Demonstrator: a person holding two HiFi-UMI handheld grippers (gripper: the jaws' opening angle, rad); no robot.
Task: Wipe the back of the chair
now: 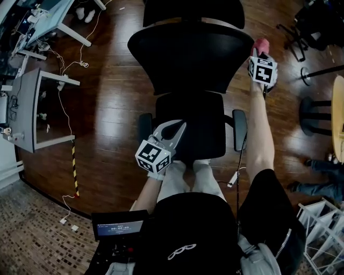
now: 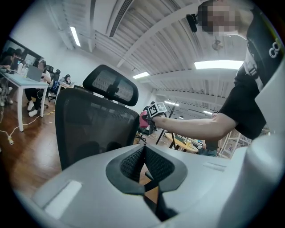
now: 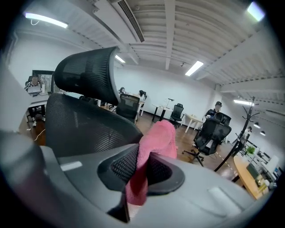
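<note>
A black mesh office chair stands in front of me, its back [image 1: 191, 53] below the headrest [image 1: 193, 11] and above the seat [image 1: 191, 131]. My right gripper [image 1: 261, 49] is shut on a pink cloth [image 1: 261, 44] at the right edge of the chair back. In the right gripper view the cloth [image 3: 156, 142] sticks out between the jaws [image 3: 141, 156], just right of the mesh back [image 3: 84, 124]. My left gripper [image 1: 178, 126] hovers over the seat's front left, shut and empty [image 2: 143, 153]. It looks at the chair back [image 2: 93, 129] from the front.
Grey desks [image 1: 37, 107] with trailing cables stand at the left on the wooden floor. A round table [image 1: 337, 115], a stool [image 1: 314, 115] and a person's feet [image 1: 317, 166] are at the right. Another office chair [image 3: 213, 131] stands behind.
</note>
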